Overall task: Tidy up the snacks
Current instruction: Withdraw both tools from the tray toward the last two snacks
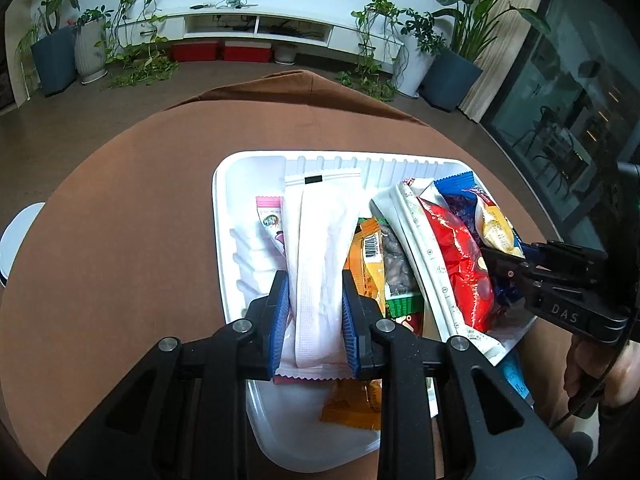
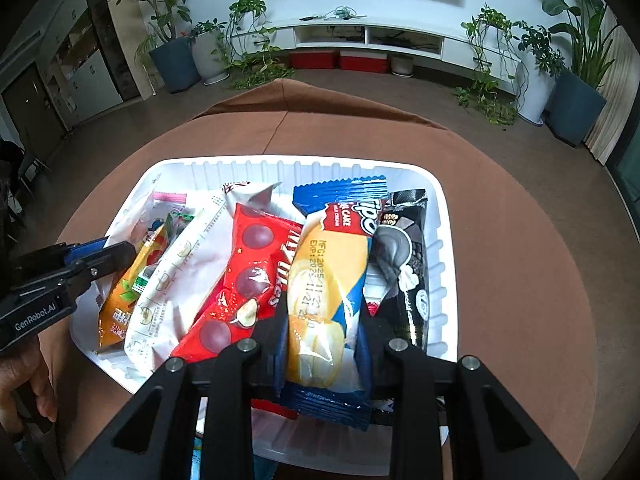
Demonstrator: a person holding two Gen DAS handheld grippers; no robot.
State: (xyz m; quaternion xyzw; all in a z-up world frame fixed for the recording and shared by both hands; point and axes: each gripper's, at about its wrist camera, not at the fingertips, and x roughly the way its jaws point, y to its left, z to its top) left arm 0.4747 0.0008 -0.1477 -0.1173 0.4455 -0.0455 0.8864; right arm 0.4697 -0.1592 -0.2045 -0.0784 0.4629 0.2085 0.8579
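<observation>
- Two grippers here, both busy over the same white tray (image 1: 224,240) on the brown tablecloth (image 1: 120,220).
- Left gripper (image 1: 316,316) sits at the bottom centre of its view, blue pads squeezed onto the lower part of a long pale pink-white packet (image 1: 320,248). That packet runs straight up from the claw toward the tray's far wall, over the left half of the tray.
- Just right of it: an orange snack pack (image 1: 366,256), a white pouch (image 1: 424,256) and a red chocolate bag (image 1: 456,256), all leaning in a row.
- Right gripper (image 2: 324,344) is clamped on the blue-and-yellow cake packet (image 2: 332,264), which pokes up the middle of the frame from between the fingers, its bottom edge hanging out below them.
- A black cookie packet (image 2: 404,256) lies right beside it, on the right side of the tray.
</observation>
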